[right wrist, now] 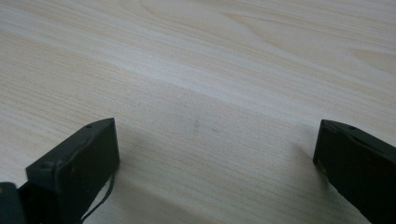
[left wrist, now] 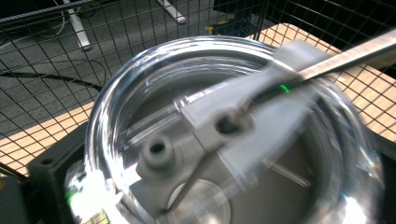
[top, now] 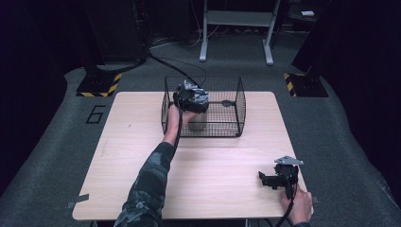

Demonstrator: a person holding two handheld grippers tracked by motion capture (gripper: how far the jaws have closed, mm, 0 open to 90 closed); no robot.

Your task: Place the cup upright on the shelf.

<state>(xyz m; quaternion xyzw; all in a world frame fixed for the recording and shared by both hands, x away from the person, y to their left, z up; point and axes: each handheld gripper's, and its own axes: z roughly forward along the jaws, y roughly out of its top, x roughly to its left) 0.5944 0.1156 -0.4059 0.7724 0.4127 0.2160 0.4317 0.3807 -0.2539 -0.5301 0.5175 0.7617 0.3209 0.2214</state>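
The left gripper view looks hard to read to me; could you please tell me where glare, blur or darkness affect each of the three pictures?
Left gripper view: bright glare on the glass jar rim at lower left, and the grey parts across its mouth are motion-smeared. Right gripper view: evenly lit wooden table, soft shadows beside the jaws. High view: table lit, surroundings nearly black, wire basket fine but readable.
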